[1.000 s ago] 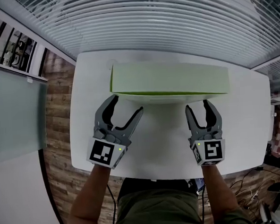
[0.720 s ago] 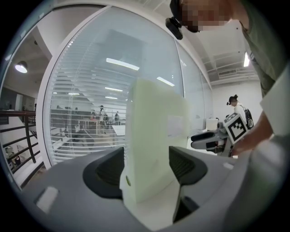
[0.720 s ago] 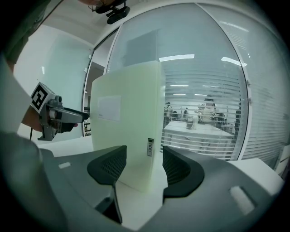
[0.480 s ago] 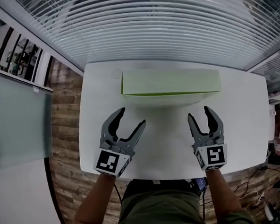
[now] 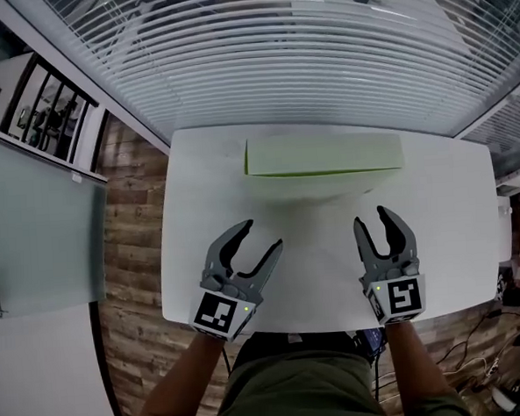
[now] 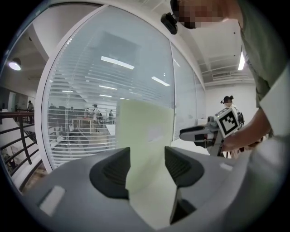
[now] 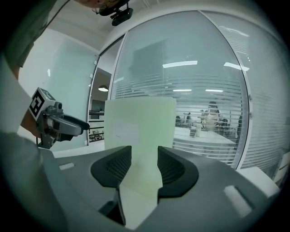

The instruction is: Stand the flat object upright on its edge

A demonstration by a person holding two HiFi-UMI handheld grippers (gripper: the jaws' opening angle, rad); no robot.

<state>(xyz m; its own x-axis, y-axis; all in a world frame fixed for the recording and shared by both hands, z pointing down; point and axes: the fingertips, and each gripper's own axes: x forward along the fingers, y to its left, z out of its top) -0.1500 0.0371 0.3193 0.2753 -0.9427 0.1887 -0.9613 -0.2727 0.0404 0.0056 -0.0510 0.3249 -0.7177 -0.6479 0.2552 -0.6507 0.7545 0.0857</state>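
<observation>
Two hand-held grippers hover over the near part of the white worktop (image 5: 455, 235), and neither holds anything. The left hand-held gripper (image 5: 260, 235) and the right hand-held gripper (image 5: 372, 219) both have their jaws spread with nothing between them, though the jaws have just been closing a little. Ahead of both, well apart from the fingertips and toward the far edge, the single pale green flat object (image 5: 323, 155) stands upright on its long edge, its long axis running left to right. Neither hand is clearly nearer; the left one angles slightly inward. That makes two hand-held grippers, one flat object, one worktop.
</observation>
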